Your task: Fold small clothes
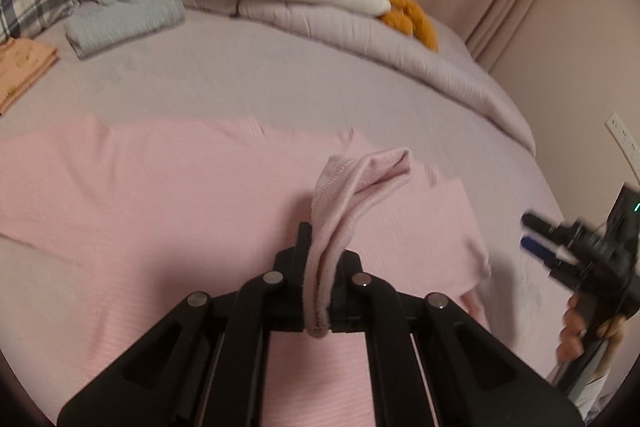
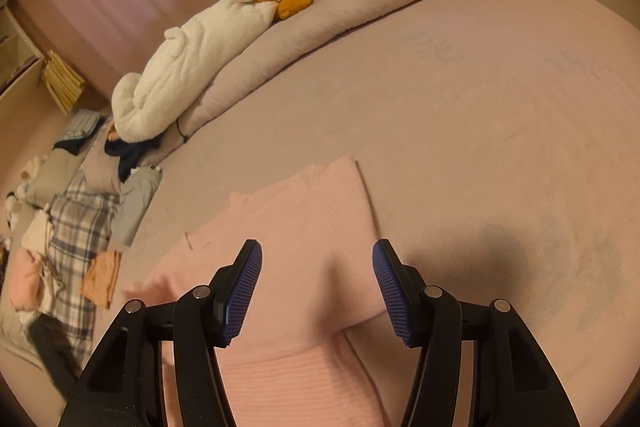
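— Where was the pale pink ribbed knit garment (image 1: 160, 187)?

— Spread flat on the mauve bed cover (image 1: 280, 83), with one hemmed edge (image 1: 340, 211) lifted, clenched in the black left gripper (image 1: 320, 267).

— And the other tongs?

— The right gripper (image 2: 317, 291), blue-padded, hung released above the cloth. A folded grey garment (image 1: 124, 21) and folded orange one (image 1: 24, 67) lay well apart.

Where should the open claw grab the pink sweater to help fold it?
Probably the pink sweater is best pinched at its free edge nearest the right gripper, coming from above with one finger on each side. It lies flat on the bed, so only an edge can be nipped. The left gripper already holds a bunched sleeve.
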`<state>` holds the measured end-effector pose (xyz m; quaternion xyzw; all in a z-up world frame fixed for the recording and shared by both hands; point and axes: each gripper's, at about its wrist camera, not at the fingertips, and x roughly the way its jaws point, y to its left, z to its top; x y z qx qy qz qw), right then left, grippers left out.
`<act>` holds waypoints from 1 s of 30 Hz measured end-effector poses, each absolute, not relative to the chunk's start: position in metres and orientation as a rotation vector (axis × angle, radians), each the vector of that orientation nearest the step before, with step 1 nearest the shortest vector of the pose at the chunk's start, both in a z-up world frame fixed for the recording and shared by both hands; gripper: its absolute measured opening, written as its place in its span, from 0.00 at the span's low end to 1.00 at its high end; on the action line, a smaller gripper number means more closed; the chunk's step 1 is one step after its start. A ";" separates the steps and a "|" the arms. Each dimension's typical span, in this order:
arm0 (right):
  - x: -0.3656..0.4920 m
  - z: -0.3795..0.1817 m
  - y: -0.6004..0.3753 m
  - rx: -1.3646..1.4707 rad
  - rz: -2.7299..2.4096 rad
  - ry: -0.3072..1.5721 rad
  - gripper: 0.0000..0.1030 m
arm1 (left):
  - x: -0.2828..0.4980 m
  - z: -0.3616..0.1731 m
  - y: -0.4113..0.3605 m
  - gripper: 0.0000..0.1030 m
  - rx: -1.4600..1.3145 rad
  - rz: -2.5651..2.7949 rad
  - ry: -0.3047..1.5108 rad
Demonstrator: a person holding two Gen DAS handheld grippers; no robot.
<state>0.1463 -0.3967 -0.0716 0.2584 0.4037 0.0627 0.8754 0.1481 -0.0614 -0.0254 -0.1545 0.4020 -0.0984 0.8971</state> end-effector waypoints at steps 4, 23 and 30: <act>0.151 -0.074 -0.390 0.511 0.128 0.855 0.56 | 0.152 -0.013 -0.040 0.04 -0.308 -0.137 0.805; 0.167 -0.095 -0.348 0.312 0.136 0.940 0.43 | 0.168 -0.067 0.038 0.05 -0.323 0.023 0.936; 0.168 -0.109 -0.326 0.207 0.133 0.993 0.39 | 0.171 -0.087 0.045 0.10 -0.315 0.021 1.017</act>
